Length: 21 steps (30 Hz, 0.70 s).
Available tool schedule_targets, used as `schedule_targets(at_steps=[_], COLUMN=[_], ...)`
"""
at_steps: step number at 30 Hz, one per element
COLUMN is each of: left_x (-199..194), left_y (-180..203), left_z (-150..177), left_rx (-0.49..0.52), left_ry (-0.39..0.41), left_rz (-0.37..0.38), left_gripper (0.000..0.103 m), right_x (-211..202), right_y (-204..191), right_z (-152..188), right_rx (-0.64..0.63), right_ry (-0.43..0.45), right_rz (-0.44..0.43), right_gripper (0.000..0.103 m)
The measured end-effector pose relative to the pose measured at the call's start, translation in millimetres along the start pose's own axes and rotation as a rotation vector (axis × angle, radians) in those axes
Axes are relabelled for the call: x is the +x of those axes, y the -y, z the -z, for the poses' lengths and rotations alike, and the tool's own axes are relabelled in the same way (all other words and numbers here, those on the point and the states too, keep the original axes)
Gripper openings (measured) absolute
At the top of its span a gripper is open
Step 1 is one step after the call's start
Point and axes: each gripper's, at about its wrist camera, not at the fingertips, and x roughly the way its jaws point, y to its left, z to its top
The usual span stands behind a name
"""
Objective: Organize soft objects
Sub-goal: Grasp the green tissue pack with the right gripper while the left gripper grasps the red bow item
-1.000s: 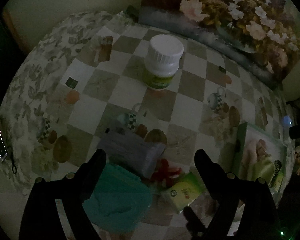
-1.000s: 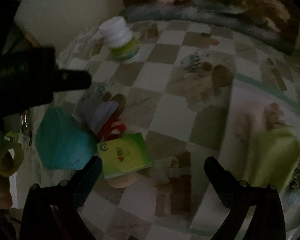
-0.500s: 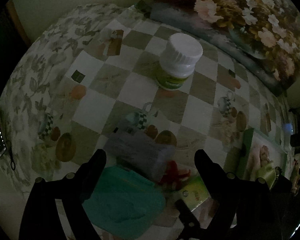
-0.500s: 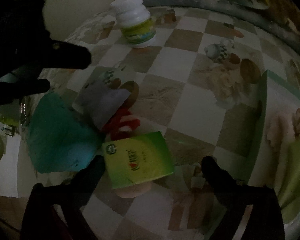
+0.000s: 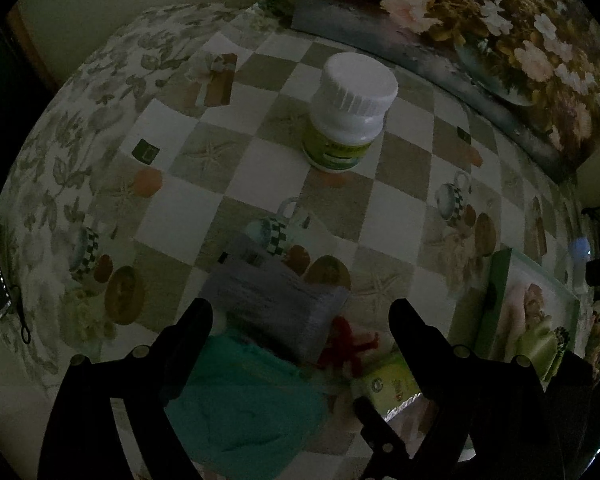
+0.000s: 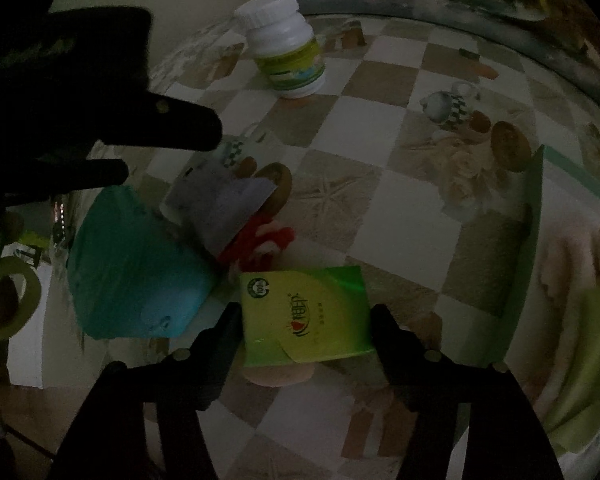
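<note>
Right gripper [image 6: 304,320] spread, fingers flanking green tissue pack [image 6: 306,318] near table front edge; not yet pinching. Left gripper [image 5: 300,320] spread, hovering over grey packet [image 5: 276,312] and teal cloth [image 5: 244,400].

Risks: soft pack may squash or slip when squeezed; red item [image 6: 260,240] touching pack's far edge may get dragged; grippers close, could collide.

Pack: round logo, red script, unreadable. White bottle [image 6: 284,48] label illegible.

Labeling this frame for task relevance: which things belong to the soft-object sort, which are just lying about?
Job:
green tissue pack, between the open fingers of the right claw
teal cloth
grey-lilac packet
red-and-white soft piece

Lying about:
white pill bottle
flower painting
green box
</note>
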Motion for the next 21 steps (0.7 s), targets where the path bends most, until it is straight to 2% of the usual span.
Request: schedule_targets(at_steps=[5, 11, 21], left_x=[0, 3, 11], left_y=[0, 1, 13], left_z=[0, -1, -2], left_rx=[0.000, 0.001, 0.050], left_ry=[-0.001, -0.006, -0.012], left_rz=[0.000, -0.002, -0.016], left_gripper=[0.090, 0.090, 0.090], right_x=[9, 6, -18], right_y=[1, 1, 24], right_z=[3, 3, -6], right_rx=[0.005, 0.008, 0.093], right_ry=[-0.031, -0.024, 0.041], right_rz=[-0.008, 0.002, 0.059], right_gripper=[0.068, 0.066, 0.066])
